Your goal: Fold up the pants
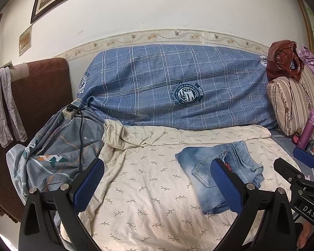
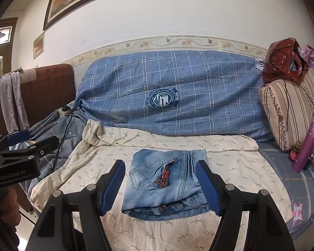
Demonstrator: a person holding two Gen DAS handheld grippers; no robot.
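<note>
Sofa draped w/ a cream leaf-print sheet (image 2: 230,163), blue plaid cover (image 2: 198,79) over the backrest, purple bottle (image 2: 306,146) off to the right. The jeans (image 2: 165,184) lie folded into a compact rectangle in the middle of the sheet. Right gripper (image 2: 161,186) hovers over them, fingers wide apart, not touching the denim afaict. Left gripper (image 1: 155,186) is beside the jeans, fingers spread, nothing in them.
</note>
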